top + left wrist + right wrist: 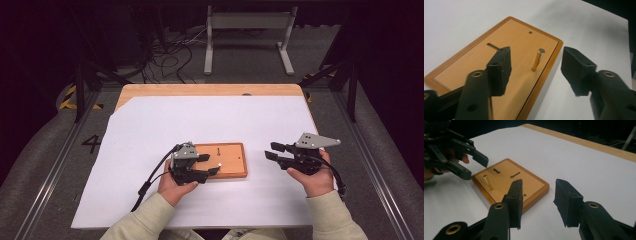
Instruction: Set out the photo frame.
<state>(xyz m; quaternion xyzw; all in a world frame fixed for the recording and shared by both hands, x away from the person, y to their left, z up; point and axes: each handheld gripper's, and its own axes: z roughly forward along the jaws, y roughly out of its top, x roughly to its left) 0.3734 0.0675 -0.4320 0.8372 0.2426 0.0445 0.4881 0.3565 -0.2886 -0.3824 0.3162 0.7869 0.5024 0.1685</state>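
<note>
White paper-covered surface (150, 130), flat rectangular wooden board (231, 167) with upright brass pin (538, 60), left tongs (209, 165) open astride pin, right tongs (272, 151) open, empty, beside board.

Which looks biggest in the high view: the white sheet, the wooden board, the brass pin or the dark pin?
1. White sheet, much the largest.
2. Wooden board.
3. The dark pin and the brass pin both look tiny here; the brass pin shows as little more than a bright dot, so I cannot rank them.
</note>
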